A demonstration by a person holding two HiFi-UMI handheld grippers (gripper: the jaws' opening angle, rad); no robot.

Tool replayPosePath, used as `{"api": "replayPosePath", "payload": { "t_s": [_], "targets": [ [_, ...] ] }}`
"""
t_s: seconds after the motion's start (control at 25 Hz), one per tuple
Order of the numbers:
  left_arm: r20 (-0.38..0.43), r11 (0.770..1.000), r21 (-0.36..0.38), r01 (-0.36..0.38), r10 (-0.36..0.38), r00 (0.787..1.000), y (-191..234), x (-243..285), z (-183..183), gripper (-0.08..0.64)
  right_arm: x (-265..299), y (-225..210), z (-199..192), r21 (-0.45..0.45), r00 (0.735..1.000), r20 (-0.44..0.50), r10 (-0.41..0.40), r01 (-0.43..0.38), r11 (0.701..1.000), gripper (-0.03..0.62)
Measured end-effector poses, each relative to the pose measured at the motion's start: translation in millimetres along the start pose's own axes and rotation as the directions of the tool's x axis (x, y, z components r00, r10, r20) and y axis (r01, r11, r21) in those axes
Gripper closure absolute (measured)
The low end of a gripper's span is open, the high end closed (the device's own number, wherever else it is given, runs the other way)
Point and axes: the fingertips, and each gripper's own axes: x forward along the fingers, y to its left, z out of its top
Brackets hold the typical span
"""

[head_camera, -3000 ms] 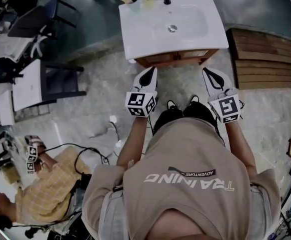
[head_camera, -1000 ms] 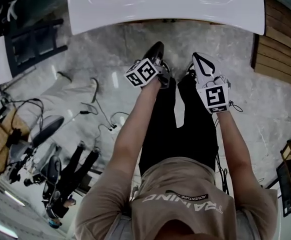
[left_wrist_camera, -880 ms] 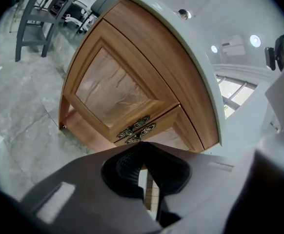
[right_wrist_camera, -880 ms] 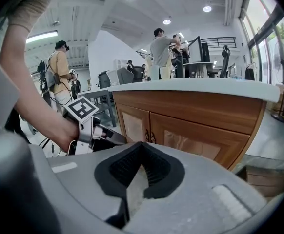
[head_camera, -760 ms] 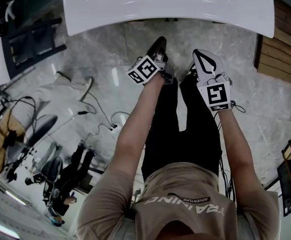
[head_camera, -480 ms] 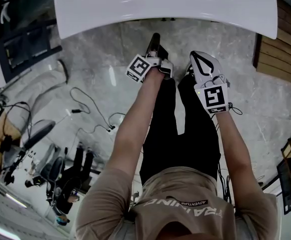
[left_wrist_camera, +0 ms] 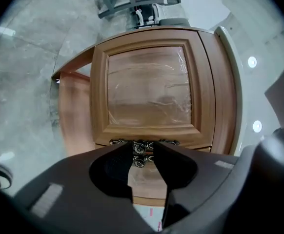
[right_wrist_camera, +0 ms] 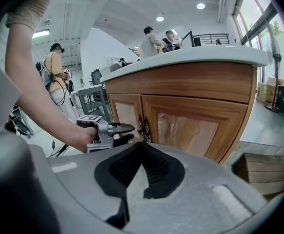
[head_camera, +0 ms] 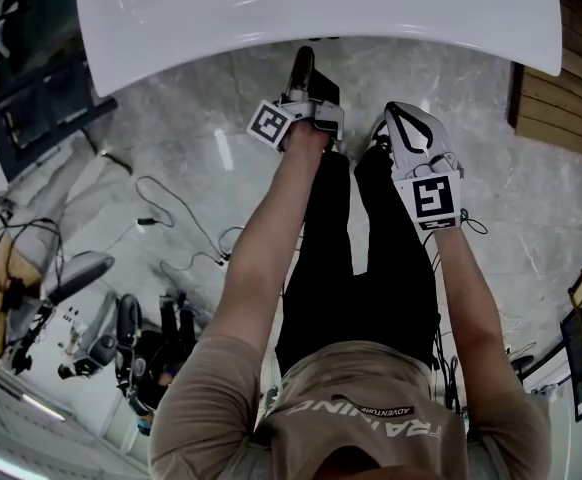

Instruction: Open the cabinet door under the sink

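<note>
The white sink (head_camera: 321,3) tops a wooden cabinet with two doors. My left gripper (head_camera: 301,60) reaches under the sink's front edge, rolled on its side. In the left gripper view its jaws (left_wrist_camera: 143,149) are opening, and the dark metal handles (left_wrist_camera: 139,154) show in the gap just ahead, untouched. The left door (left_wrist_camera: 149,89) is closed. The right gripper view shows both doors (right_wrist_camera: 191,126), the handles (right_wrist_camera: 141,127) at the centre seam, and the left gripper (right_wrist_camera: 125,133) a little short of them. My right gripper (head_camera: 391,113) (right_wrist_camera: 142,146) hangs back, shut and empty.
Stacked wooden planks (head_camera: 566,98) (right_wrist_camera: 261,172) lie on the floor right of the cabinet. Cables (head_camera: 171,218) and a tripod (head_camera: 81,268) lie on the marble floor at left. Other people (right_wrist_camera: 54,77) stand beyond the cabinet. My legs are below both grippers.
The left gripper has moved forward under the sink's edge, rolled onto its side and opened its jaws. The right gripper has sunk a little.
</note>
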Motion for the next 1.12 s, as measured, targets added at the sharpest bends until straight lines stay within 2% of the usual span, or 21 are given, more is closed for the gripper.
{"api": "replayPosePath", "payload": {
  "t_s": [0.2, 0.4, 0.56, 0.72, 1.0, 1.12],
  "targets": [
    [0.005, 0.999, -0.028, 0.029, -0.028, 1.0, -1.8, 6.9, -1.4, 0.379, -8.1, -4.1, 3.0, 0.016, 1.0, 0.004, -0.013, 0.013, 1.0, 0.591],
    [0.03, 0.997, -0.059, 0.055, -0.053, 0.998, -2.2, 13.2, -1.9, 0.377, -6.9, -10.2, 2.0, 0.008, 1.0, -0.008, -0.014, 0.014, 1.0, 0.591],
    [0.053, 0.995, -0.078, 0.055, -0.051, 0.997, 2.7, 18.7, 1.0, 0.412, -2.1, -13.7, -0.5, 0.01, 1.0, -0.025, -0.008, 0.008, 1.0, 0.591],
    [0.079, 0.986, -0.118, 0.122, -0.113, 0.99, 1.1, 21.9, 3.4, 0.466, 0.7, -12.2, -5.5, 0.017, 0.999, -0.037, 0.008, -0.007, 1.0, 0.591],
    [0.152, 0.971, -0.172, 0.168, -0.143, 0.978, 2.5, 21.4, 4.7, 0.468, 7.2, -9.9, -9.3, 0.025, 0.999, -0.05, 0.016, -0.015, 1.0, 0.591],
    [0.15, 0.966, -0.185, 0.179, -0.153, 0.977, -1.2, 20.0, 3.1, 0.465, 4.0, -9.4, -2.4, 0.024, 0.999, -0.042, 0.02, -0.019, 1.0, 0.591]
  ]
}}
